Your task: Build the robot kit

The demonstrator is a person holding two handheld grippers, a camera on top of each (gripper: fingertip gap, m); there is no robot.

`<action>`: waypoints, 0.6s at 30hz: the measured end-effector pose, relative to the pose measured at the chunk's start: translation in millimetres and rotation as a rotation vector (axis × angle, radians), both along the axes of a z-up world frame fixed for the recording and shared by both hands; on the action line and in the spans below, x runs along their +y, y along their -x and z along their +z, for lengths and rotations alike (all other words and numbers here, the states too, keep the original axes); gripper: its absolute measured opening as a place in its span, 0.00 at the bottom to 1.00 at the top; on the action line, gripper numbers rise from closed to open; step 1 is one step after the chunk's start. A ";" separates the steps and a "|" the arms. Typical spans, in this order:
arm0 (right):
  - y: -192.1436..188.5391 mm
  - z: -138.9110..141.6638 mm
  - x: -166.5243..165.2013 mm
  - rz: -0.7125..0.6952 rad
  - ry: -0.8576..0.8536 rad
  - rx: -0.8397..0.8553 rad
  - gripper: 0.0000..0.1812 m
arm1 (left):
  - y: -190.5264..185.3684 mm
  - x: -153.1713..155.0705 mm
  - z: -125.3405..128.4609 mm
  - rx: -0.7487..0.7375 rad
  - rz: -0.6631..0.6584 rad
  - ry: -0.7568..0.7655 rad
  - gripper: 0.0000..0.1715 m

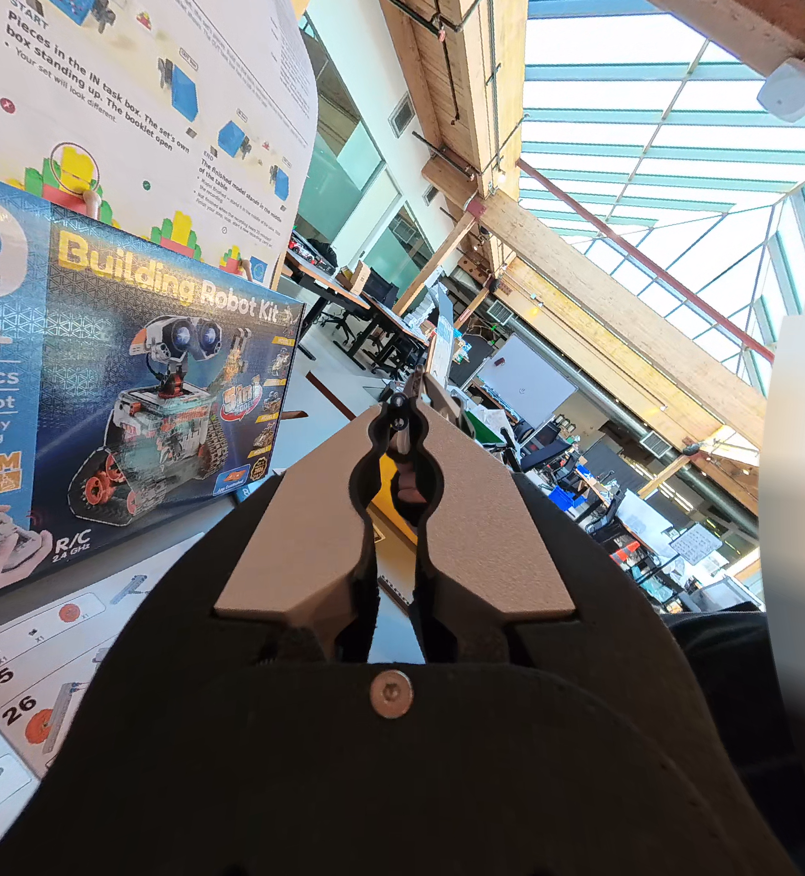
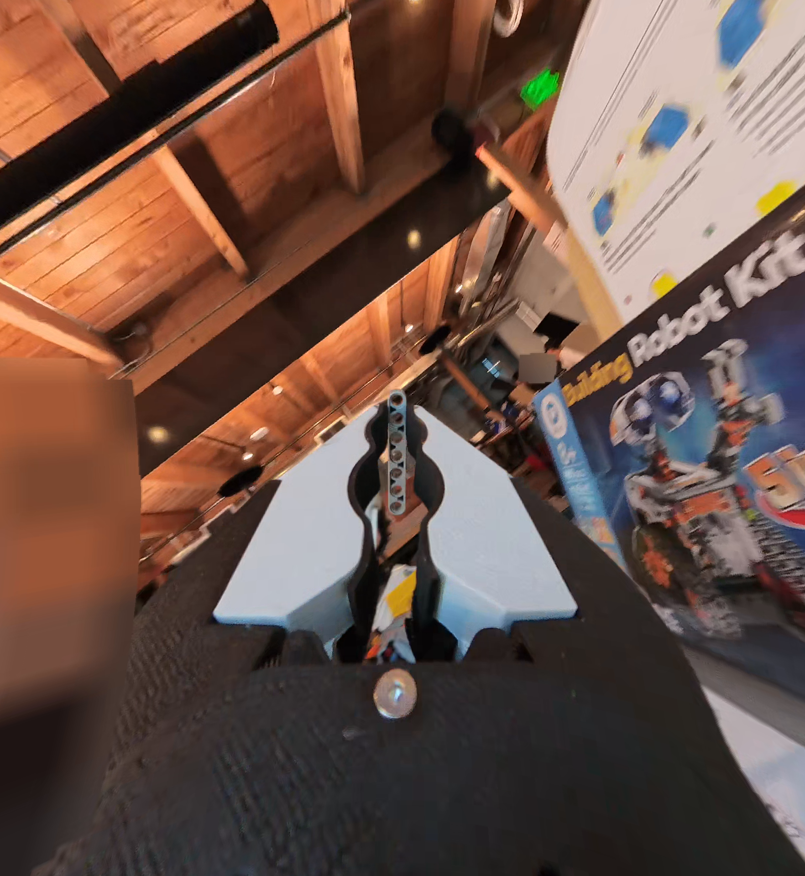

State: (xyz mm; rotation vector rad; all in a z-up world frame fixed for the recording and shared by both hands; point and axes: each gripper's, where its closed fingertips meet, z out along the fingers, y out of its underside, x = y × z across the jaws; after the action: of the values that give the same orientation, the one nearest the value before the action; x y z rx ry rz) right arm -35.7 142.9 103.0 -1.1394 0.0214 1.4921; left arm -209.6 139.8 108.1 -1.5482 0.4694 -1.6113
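Note:
My left gripper has tan fingers, points up and away from the table, and is shut on a small black pin-like piece at its tips. A thin dark and grey part shows just beyond the tips; I cannot tell what it is. My right gripper has pale blue-white fingers, also tilts upward, and is shut on a thin grey beam with several holes. The beam stands lengthwise between the fingers and sticks out past the tips.
A blue robot kit box stands on the table to the left and also shows in the right wrist view. A white instruction sheet stands behind it. An open booklet lies at lower left. Desks and chairs are far behind. The tips of one gripper are about 20 centimetres away from the tips of the other.

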 end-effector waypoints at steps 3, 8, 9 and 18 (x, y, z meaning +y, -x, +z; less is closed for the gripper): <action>-13.8 4.4 -0.3 -0.117 -0.034 -0.049 0.03 | 2.1 0.6 1.5 -0.006 0.009 -0.003 0.03; 8.5 -0.7 -1.5 -0.151 -0.068 -0.236 0.03 | 3.8 2.1 1.1 -0.009 0.016 0.002 0.03; 16.7 -4.2 -1.3 -0.141 -0.070 -0.274 0.03 | 3.4 2.1 0.9 -0.010 0.014 0.003 0.03; 77.3 -38.1 -2.4 0.030 -0.027 -0.398 0.03 | 5.9 5.1 1.3 -0.028 0.032 0.010 0.03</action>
State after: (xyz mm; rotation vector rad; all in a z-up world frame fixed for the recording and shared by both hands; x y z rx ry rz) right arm -113.0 140.4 64.9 -1.4006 -0.2896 1.2644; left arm -215.5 144.9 109.3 -1.5313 0.4204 -1.6105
